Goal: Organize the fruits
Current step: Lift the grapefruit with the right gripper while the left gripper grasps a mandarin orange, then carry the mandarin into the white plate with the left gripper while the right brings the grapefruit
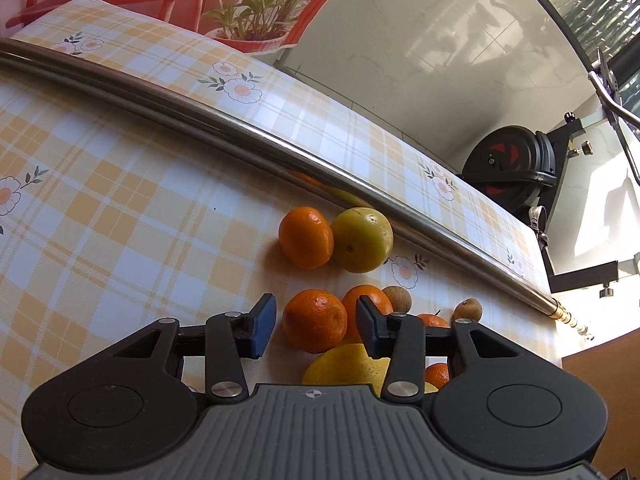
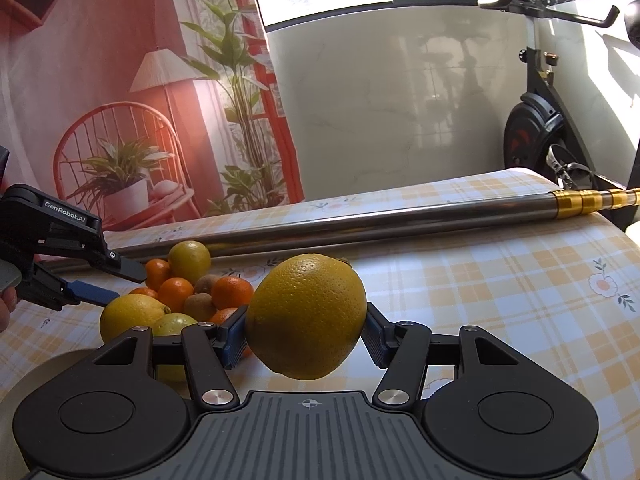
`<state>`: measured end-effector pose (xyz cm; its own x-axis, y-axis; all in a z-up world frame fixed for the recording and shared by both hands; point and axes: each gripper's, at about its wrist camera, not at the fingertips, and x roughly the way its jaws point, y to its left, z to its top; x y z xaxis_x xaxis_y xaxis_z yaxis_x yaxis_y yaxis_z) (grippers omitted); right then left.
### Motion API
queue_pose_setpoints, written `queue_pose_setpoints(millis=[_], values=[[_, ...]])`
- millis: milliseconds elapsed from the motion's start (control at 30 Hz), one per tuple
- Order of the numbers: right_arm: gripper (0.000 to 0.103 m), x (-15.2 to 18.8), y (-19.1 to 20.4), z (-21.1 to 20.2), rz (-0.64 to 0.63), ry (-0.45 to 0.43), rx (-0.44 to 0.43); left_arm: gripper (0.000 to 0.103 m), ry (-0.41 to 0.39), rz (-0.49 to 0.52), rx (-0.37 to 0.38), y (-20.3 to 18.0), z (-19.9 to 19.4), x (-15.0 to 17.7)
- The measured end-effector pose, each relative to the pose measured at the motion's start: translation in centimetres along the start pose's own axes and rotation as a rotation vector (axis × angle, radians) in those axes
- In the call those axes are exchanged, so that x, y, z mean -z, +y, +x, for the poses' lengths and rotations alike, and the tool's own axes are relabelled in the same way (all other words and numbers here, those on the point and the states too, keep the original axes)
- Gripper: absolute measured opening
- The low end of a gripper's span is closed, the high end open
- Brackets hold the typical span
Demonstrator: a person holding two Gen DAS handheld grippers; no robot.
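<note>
Yellow lemon [image 2: 306,316] clamped in right tongs [image 2: 306,330] | left tongs [image 1: 316,320] straddle mandarin [image 1: 314,320]

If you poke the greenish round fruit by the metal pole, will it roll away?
Probably a little: the greenish fruit is round and smooth. The metal pole just behind it and the tangerine touching it would likely stop it soon.
</note>
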<state>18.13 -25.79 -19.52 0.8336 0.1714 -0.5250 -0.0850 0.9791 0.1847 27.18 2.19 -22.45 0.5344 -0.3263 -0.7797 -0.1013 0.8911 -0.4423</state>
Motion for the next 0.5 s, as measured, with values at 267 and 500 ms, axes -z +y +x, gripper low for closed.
queue_pose_setpoints(millis=[267,500], values=[[0.054,-0.1,-0.2,0.2,0.012,0.011,-0.002,0.036,-0.007,0.011,0.013,0.3,0.1,0.2],[0.054,-0.1,-0.3,0.4,0.012,0.014,-0.005,0.036,-0.088,0.087,0.009,-0.1,-4.0,0.5]])
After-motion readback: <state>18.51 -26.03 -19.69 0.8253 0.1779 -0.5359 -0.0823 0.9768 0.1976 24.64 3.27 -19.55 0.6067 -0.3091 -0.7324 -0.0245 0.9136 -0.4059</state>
